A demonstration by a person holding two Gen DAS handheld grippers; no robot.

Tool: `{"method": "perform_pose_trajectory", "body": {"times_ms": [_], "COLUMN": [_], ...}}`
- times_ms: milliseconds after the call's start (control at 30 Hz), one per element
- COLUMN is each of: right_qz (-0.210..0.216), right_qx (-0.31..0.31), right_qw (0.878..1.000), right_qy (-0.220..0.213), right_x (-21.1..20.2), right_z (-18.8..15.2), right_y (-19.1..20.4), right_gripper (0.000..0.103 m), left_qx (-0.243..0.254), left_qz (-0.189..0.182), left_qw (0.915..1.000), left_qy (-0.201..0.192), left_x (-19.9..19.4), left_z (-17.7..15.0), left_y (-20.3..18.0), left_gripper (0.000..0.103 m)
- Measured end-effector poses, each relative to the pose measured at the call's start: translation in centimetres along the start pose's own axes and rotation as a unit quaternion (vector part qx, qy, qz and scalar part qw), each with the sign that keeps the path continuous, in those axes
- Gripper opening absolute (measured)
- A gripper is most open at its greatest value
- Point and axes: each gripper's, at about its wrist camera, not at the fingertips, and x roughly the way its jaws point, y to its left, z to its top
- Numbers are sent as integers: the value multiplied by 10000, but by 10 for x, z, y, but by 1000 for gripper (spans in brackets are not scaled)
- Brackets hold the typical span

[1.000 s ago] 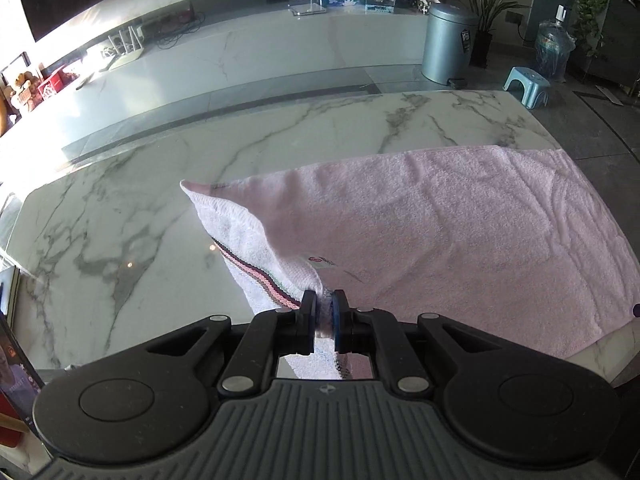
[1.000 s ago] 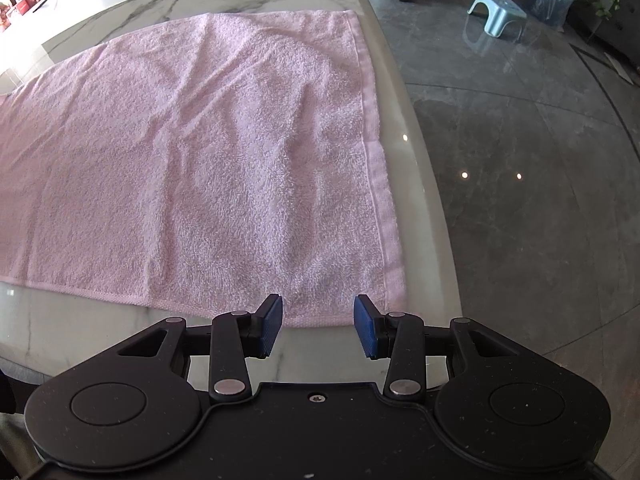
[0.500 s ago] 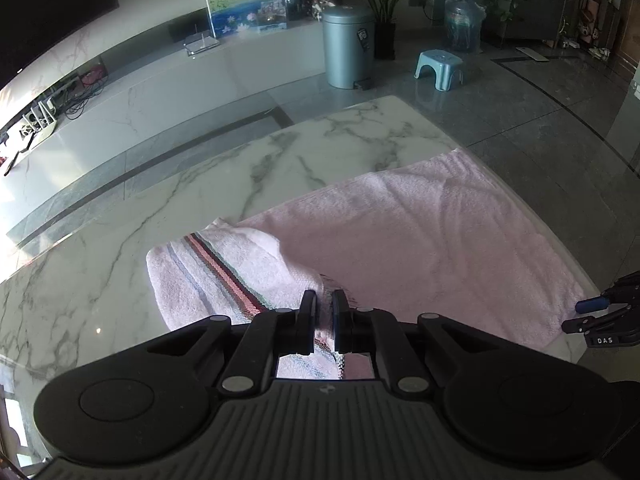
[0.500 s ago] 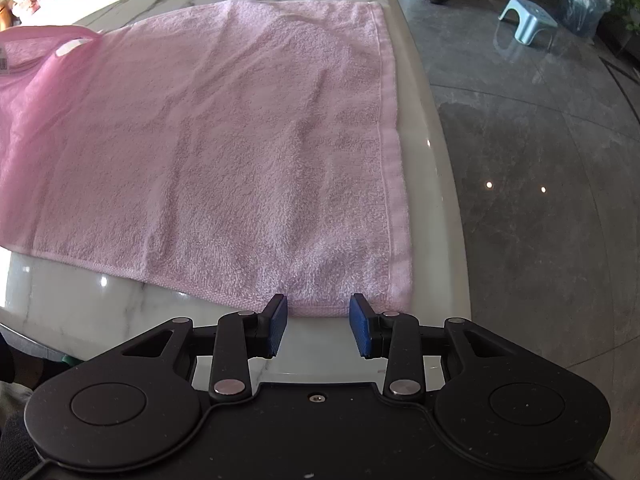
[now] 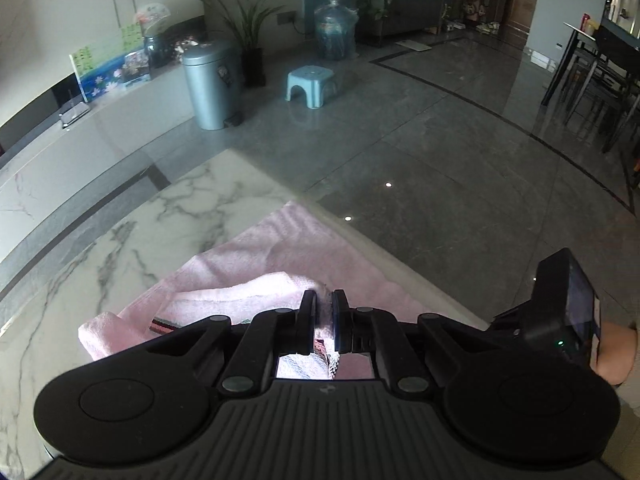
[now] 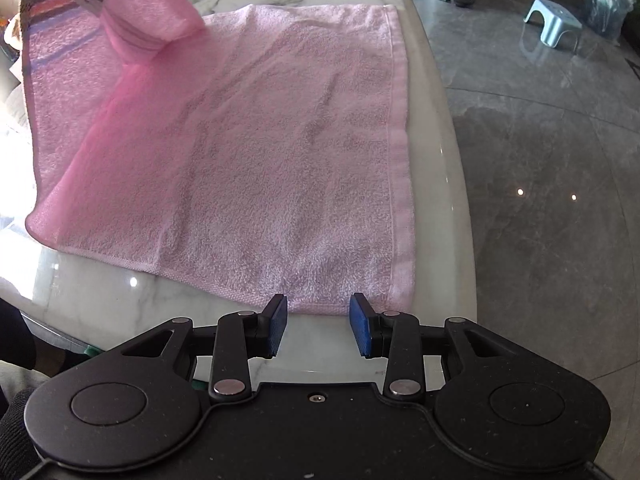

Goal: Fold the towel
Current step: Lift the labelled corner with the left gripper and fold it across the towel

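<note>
Towel (image 6: 280, 152): pink, lay on the marble table (image 6: 436, 152) at its right end; far half lifted and doubled over.
Change: a second earlier the striped end (image 6: 52, 12) was barely off the marble; it had since been carried across, over the flat half.
Left gripper (image 5: 325, 316): jaws clamped on the towel's corner.
Right gripper (image 6: 318, 330): jaws apart, nothing between them, poised just short of the near hem, hardly moved.
Meaning: first fold looked mostly made; edges not yet matched.
Containers: bin (image 5: 212, 84), lid shut, contents hidden; water jug (image 5: 335, 32) on the floor, fill unclear.
</note>
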Motion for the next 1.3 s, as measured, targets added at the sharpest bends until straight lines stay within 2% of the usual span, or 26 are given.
{"method": "perform_pose_trajectory", "body": {"times_ms": [267,433,533,767,1300], "right_qz": [263,466,601,651,765], "right_qx": [11,98,153,127,470], "right_qw": [9995,9986,9978,9972,9935], "right_qy": [-151,-215,-246,-347,-698], "right_x": [-8,-9,-10,-11,-11], "right_z": [-9,-11,-12,-15,-27], "right_y": [-9,-17,-21,-17,-23], "right_gripper": [34,34,34,34,34], "left_qx": [492,626,498,307,281], "left_qz": [-663,-915,-1144,-1355,-1517], "left_qw": [9952,9890,9854,9820,9748], "left_qy": [521,983,1159,1280,1613], "left_x": [68,110,127,141,152], "left_z": [3,-6,-12,-21,-30], "left_y": [-50,-65,-64,-61,-66], "left_gripper": [7,6,6,6,6]}}
